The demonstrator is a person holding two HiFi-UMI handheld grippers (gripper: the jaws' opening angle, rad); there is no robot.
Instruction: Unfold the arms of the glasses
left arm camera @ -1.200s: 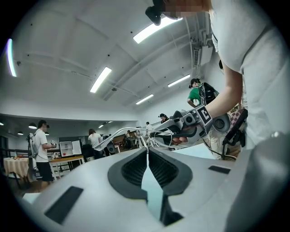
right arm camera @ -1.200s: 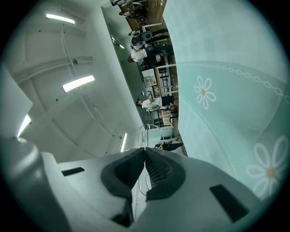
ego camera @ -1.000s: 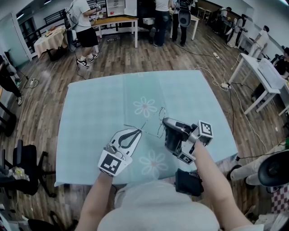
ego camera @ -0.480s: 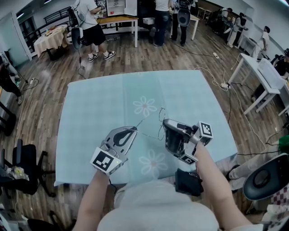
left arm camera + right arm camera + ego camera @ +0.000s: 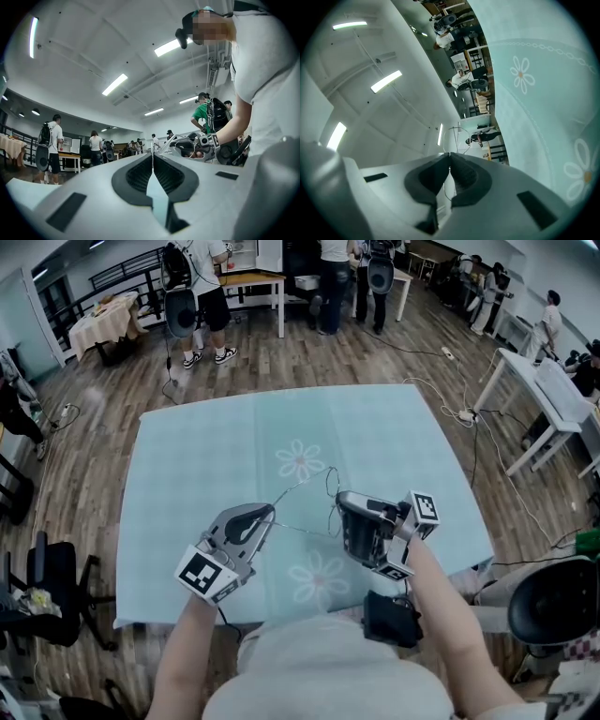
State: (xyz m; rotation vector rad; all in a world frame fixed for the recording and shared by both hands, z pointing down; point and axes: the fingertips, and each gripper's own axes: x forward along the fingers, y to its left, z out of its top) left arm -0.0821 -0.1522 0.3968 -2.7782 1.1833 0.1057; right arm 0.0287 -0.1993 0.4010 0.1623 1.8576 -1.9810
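Thin wire-framed glasses (image 5: 306, 484) hang above the pale blue flowered tablecloth (image 5: 206, 474), stretched between my two grippers. My left gripper (image 5: 272, 509) is shut on the end of one slender arm, which runs right toward the lenses. My right gripper (image 5: 339, 495) is shut on the frame by the lenses. In the left gripper view the arm rises from the closed jaws (image 5: 151, 155) to the glasses (image 5: 177, 140) in front of the right gripper (image 5: 206, 145). The right gripper view shows a wire lens rim (image 5: 451, 136) just past its closed jaws (image 5: 449, 154).
The table's near edge (image 5: 281, 615) lies just under both hands. Wooden floor surrounds it, with a black chair (image 5: 56, 587) at the left, a white table (image 5: 553, 390) and cables at the right, and people standing by tables (image 5: 244, 282) at the back.
My left gripper has drawn leftward and toward me with the arm's end, widening the gap to the right gripper. The right gripper has stayed about where it was.
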